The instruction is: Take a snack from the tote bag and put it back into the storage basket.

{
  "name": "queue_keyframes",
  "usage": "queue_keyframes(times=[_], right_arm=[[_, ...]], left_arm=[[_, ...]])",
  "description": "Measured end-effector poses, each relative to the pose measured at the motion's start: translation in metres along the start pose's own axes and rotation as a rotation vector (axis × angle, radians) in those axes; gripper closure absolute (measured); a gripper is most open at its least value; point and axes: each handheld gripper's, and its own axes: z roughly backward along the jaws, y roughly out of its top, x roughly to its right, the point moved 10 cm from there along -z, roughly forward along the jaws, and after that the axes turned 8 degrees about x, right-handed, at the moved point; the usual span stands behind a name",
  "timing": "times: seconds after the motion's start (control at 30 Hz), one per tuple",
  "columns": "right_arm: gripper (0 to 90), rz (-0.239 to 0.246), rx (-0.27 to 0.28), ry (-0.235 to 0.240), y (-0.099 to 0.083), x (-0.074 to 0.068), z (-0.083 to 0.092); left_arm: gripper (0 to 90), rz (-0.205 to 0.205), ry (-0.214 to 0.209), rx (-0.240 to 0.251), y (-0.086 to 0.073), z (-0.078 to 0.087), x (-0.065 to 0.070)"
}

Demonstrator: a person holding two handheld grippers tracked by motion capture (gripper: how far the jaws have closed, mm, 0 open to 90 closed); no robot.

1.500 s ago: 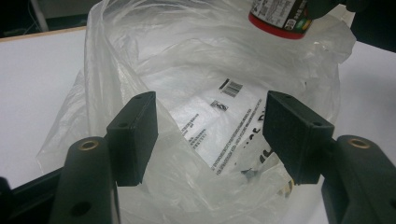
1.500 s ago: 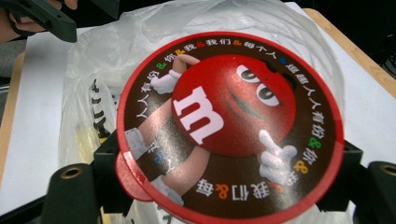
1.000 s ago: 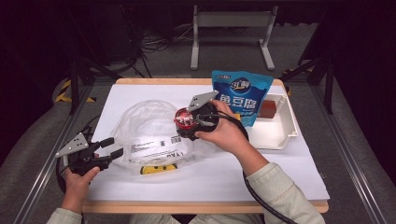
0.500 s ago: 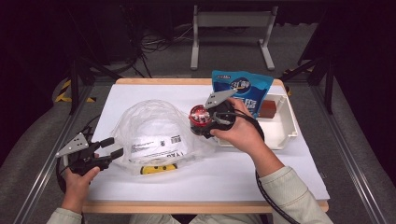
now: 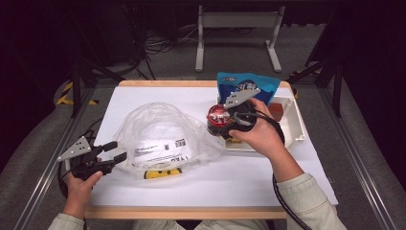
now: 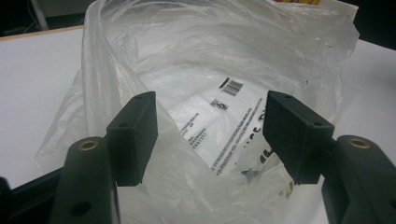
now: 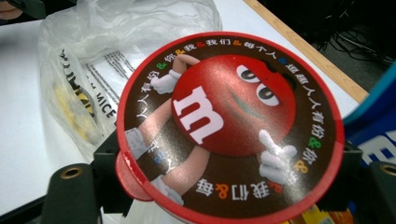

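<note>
Blurred beyond reading: print on the blue pouch (image 5: 246,86), half hidden behind the right gripper (image 5: 225,122). Hidden by the round candy lid (image 7: 229,126): container beneath. Yellow thing (image 5: 160,173) inside the plastic bag (image 5: 163,134): too veiled to identify.

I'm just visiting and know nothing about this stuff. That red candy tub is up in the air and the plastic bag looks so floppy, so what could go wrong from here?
Two risks stand out. The round candy tub is gripped only at its sides by the right gripper, so it might slip or tip. The left gripper is open at the edge of the clear plastic bag; if it isn't holding the mouth open, the limp film could sag and the tub might catch on it.
</note>
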Motion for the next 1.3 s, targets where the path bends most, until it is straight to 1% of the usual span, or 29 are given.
queue_keyframes(times=[0.1,0.2,0.27,0.37,0.67,0.9,1.1,1.23,1.3], right_arm=[[25.7,-0.006,0.001,-0.005,-0.003,0.004,0.005],[25.7,-0.01,0.002,-0.019,-0.005,0.009,0.014],[25.7,-0.01,0.002,-0.023,-0.006,0.011,0.016],[25.7,-0.021,0.005,-0.038,-0.008,0.016,0.025],[25.7,-0.033,-0.014,-0.071,-0.018,0.028,0.046],[25.7,-0.039,-0.021,-0.092,-0.024,0.035,0.055],[25.7,-0.052,-0.024,-0.112,-0.033,0.045,0.068],[25.7,-0.057,-0.022,-0.118,-0.04,0.051,0.074],[25.7,-0.057,-0.025,-0.119,-0.042,0.051,0.075]], left_arm=[[36.2,-0.001,0.0,-0.001,0.0,0.0,0.0],[36.2,-0.001,-0.001,-0.002,0.0,0.0,0.0],[36.2,-0.001,0.001,0.0,0.0,0.0,0.0],[36.2,-0.001,0.0,-0.001,0.0,0.0,0.0],[36.2,0.002,0.002,-0.003,0.0,0.0,0.0],[36.2,-0.003,0.001,-0.003,0.0,0.0,0.0],[36.2,-0.003,0.0,-0.005,-0.001,-0.001,0.0],[36.1,-0.004,0.001,-0.005,-0.001,-0.001,0.0],[36.1,-0.001,-0.001,-0.005,-0.001,-0.001,0.001]])
